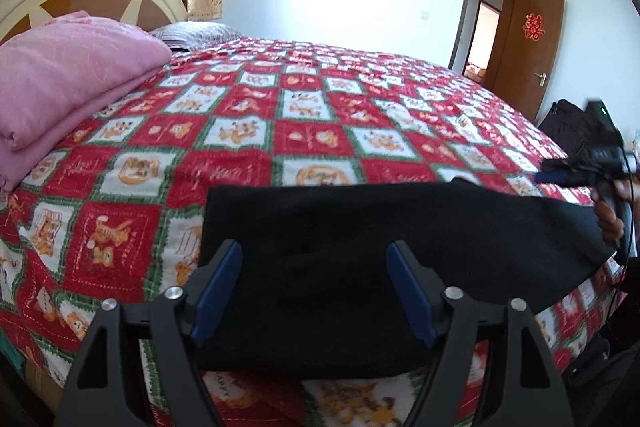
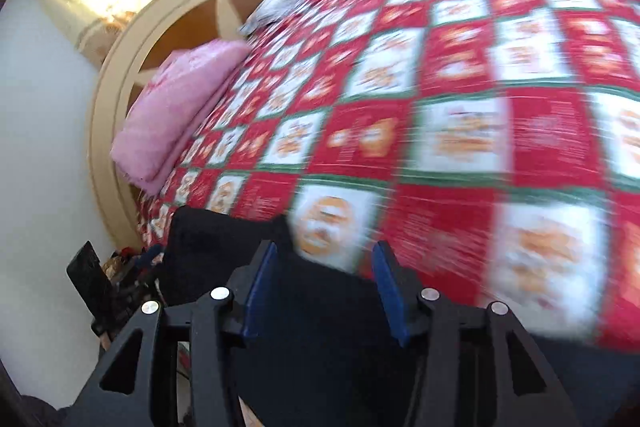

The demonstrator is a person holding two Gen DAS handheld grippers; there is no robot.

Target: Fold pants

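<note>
Both grippers were seen spread: the left gripper (image 1: 314, 259) and the right gripper (image 2: 324, 259) were held above the black pants (image 1: 360, 227), nothing pinched. These were laid folded on the checked bedspread (image 1: 280, 107), near the bed's edge.

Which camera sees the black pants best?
The left wrist view. There the black pants lie sharp and nearly whole across the checked bedspread. The right wrist view is blurred and shows only a dark part of the pants behind its own fingers.
</note>
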